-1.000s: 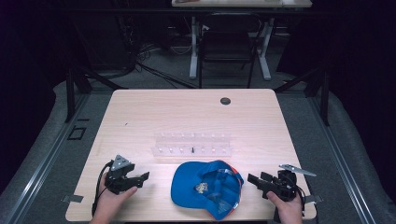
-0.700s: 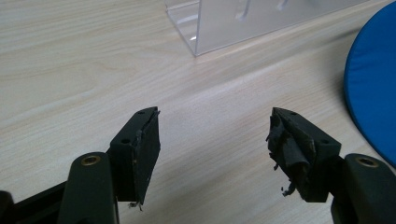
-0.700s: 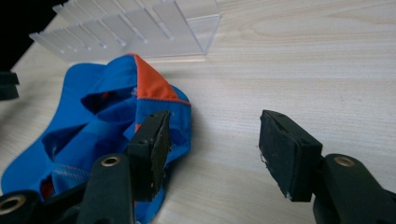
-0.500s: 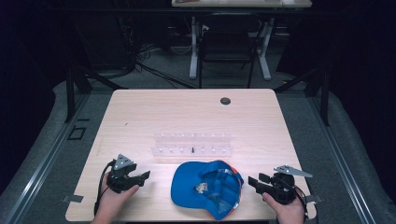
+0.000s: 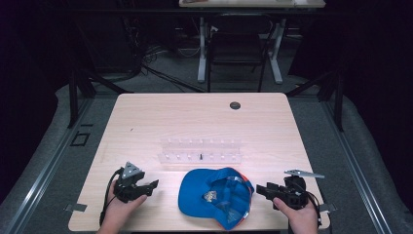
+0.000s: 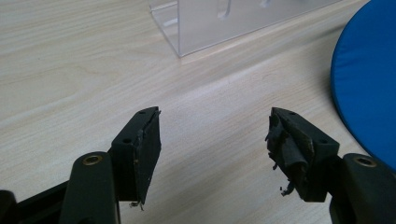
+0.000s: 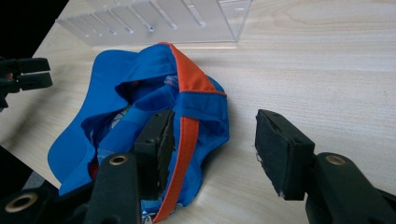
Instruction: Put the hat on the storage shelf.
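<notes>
On the wooden table (image 5: 160, 122), an upturned blue cap (image 5: 214, 197) points its brim left, between two open-jawed grippers.

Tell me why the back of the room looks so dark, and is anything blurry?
High view: light falls on the table, the room behind stays dim, and the clear rack looks faint. Left gripper view: the blue cap and rack are slightly soft. Right gripper view: the cap looks sharp, evenly lit.

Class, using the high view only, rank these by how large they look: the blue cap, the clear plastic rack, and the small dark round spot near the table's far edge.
1. Clear plastic rack and blue cap: too alike in area to rank; the rack spans wider, the cap is rounder and nearer the camera.
2. Dark round spot: plainly smallest.
</notes>
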`<action>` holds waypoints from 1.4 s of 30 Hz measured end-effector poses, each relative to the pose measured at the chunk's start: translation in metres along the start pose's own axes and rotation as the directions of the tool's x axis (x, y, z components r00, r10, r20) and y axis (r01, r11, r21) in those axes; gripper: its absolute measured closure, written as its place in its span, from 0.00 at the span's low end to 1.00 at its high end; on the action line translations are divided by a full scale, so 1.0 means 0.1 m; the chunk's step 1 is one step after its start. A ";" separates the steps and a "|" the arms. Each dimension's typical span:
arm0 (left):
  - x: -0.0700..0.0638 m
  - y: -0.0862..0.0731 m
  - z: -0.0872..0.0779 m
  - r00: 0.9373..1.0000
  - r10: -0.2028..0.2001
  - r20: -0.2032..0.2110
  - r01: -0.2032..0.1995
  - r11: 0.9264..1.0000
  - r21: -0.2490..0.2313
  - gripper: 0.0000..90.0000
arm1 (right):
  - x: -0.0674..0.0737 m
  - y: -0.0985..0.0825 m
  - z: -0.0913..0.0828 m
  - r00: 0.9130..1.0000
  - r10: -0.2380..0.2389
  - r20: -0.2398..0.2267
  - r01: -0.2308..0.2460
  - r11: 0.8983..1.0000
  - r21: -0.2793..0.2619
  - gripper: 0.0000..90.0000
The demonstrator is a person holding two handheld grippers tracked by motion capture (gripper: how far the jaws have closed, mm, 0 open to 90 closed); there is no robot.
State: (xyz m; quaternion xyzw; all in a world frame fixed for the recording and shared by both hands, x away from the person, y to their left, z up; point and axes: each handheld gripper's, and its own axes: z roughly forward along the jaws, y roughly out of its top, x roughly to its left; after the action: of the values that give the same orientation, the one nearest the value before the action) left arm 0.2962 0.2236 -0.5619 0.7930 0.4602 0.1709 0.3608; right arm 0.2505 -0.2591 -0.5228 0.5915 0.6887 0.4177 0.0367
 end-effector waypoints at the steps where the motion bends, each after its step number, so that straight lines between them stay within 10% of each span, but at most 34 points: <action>1: 0.00 0.00 0.00 1.000 -0.001 0.000 0.001 1.000 -0.004 0.39 | 0.02 0.01 0.00 1.000 -0.008 0.007 0.008 1.000 0.002 0.52; 15: 0.00 0.00 0.00 1.000 -0.020 0.001 0.020 1.000 -0.004 0.39 | 0.07 0.15 0.04 0.999 0.031 -0.038 -0.027 0.995 0.096 0.49; 29: 0.03 0.00 0.00 1.000 -0.023 -0.013 0.023 1.000 0.003 0.39 | 0.11 0.31 0.12 0.997 0.066 -0.051 -0.051 0.966 0.253 0.58; 42: 0.01 0.00 0.00 1.000 -0.017 -0.018 0.017 1.000 0.004 0.39 | 0.04 0.11 0.26 0.991 0.109 -0.078 -0.081 0.949 0.305 0.60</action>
State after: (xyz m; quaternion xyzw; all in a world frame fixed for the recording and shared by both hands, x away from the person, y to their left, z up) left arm 0.2968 0.2244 -0.5621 0.7883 0.4703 0.1739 0.3566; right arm 0.2720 -0.2425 -0.5315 0.6024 0.7159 0.3367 -0.1064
